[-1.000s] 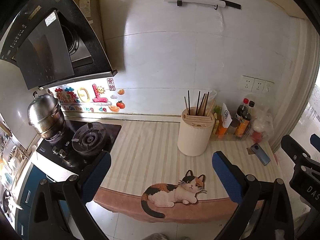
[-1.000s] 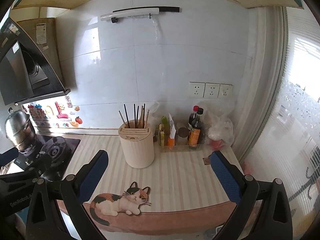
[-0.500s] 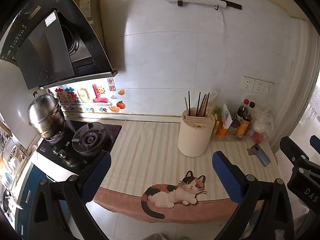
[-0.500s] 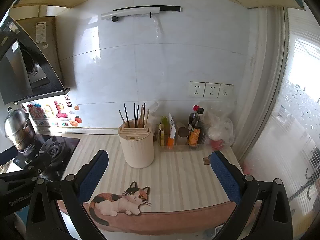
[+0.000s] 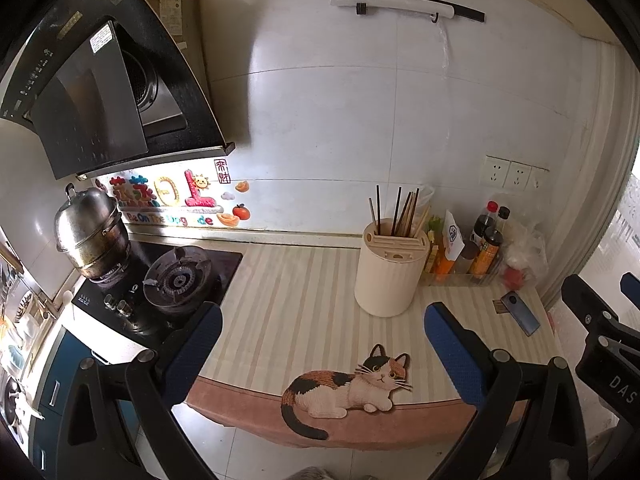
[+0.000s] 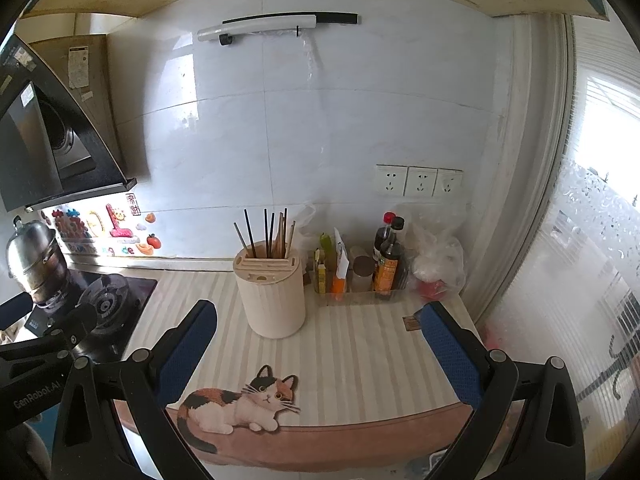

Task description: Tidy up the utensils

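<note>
Left gripper [image 5: 324,354]: blue pads spread wide, nothing between them, held off the front edge of the counter [image 5: 296,300]. Right gripper [image 6: 318,354]: same, pads wide apart and empty, also short of the counter edge; part of the left unit shows at its lower left. Between each pair of pads lies the striped mat with a calico cat [image 6: 240,402] printed at its front rim. Behind the cat, mid-counter, stands the holder [image 6: 274,290], a cream cylinder, upright, with a slotted top. Chopsticks [image 6: 272,232] stand in its rear compartment, several dark and some pale wood, leaning slightly and fanned; the front slots look unfilled, as far as can be told. Just right of the holder, against the wall, a clear tray [image 6: 360,294] carries two dark bottles [image 6: 388,260] with red and black caps, a small jar, an orange-and-white packet and yellow-green items; labels too small to read. A plastic bag [image 6: 438,264] with something red inside sits beside the tray at the corner. A phone [image 5: 520,312] lies flat on the mat's right end, seen in the left view. Left of the counter: a gas stove [image 5: 176,280], a lidded steel pot [image 5: 90,232] on its rear burner, its contents hidden.
</note>
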A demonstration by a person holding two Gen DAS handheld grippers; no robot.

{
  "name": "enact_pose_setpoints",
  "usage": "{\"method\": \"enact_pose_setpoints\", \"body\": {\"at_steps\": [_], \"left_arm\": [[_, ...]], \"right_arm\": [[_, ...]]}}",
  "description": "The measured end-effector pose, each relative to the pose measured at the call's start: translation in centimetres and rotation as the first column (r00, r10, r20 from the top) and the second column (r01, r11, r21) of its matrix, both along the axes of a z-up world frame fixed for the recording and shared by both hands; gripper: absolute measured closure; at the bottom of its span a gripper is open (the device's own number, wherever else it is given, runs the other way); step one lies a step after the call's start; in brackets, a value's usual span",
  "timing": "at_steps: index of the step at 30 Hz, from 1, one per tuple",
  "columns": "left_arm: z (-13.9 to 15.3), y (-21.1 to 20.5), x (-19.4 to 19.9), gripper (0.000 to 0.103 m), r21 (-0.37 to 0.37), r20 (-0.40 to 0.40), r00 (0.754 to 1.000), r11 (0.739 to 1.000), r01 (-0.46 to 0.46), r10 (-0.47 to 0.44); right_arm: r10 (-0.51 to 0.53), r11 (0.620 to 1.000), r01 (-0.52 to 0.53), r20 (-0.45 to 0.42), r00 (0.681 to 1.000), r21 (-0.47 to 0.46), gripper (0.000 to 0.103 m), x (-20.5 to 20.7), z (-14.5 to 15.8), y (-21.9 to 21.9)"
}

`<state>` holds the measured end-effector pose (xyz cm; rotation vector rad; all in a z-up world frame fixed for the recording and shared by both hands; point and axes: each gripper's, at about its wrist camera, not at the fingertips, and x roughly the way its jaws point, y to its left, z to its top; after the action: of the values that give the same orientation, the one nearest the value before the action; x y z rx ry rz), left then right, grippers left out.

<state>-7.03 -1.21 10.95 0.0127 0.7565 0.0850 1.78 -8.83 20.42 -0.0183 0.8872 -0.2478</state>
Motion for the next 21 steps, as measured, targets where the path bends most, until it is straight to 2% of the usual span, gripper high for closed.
{"method": "enact_pose_setpoints", "body": {"at_steps": [21], "left_arm": [[0.22,-0.57,0.25,0.0,0.0,0.011,1.0,1.0,-0.012,0.012]], "right_arm": [[0.003,1.0,-0.003,0.0,1.0,0.001,0.0,0.05,-0.03,-0.4]]}}
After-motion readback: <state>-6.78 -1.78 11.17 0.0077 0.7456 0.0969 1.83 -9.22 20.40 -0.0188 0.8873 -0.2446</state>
